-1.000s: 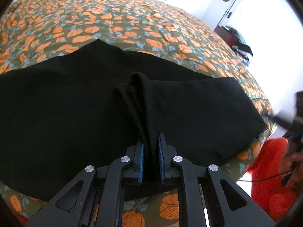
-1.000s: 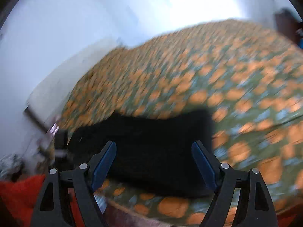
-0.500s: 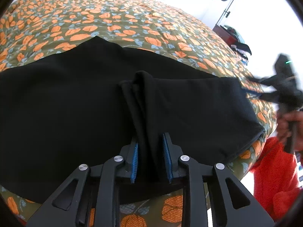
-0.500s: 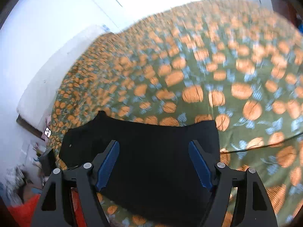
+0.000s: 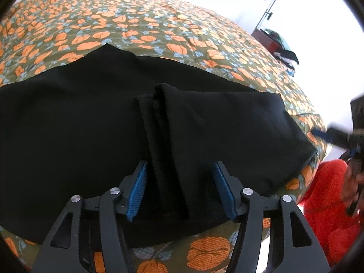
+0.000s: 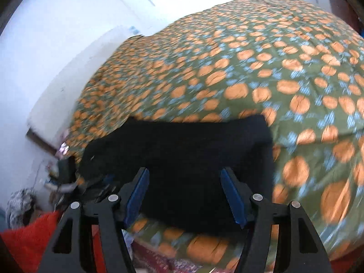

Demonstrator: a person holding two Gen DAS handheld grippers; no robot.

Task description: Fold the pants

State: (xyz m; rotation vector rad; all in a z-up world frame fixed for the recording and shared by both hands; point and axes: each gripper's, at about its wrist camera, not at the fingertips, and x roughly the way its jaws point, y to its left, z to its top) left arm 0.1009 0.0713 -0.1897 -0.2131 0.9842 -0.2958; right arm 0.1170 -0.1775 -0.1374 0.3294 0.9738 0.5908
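Black pants (image 5: 91, 125) flat on bed (image 5: 141, 29); my left gripper (image 5: 180, 187) jaws opening, releasing raised fold. Right gripper (image 6: 185, 194) jaws closing, empty, approaching pants edge for regrasp.

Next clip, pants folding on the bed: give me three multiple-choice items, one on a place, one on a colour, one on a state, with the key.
1. Where do the black pants lie?
A. on the floral bedspread
B. on a bare floor
C. over a chair

2. What colour are the left gripper pads?
A. red
B. blue
C. white

3. How does the raised fold of the pants sit in the left gripper?
A. clamped tight
B. between pads that stand apart
C. outside the gripper

Key: 1 A, orange-flowered cover shows around the pants; 2 B, both ribbed pads are blue; 3 B, gaps show beside the fold as the jaws are opening.
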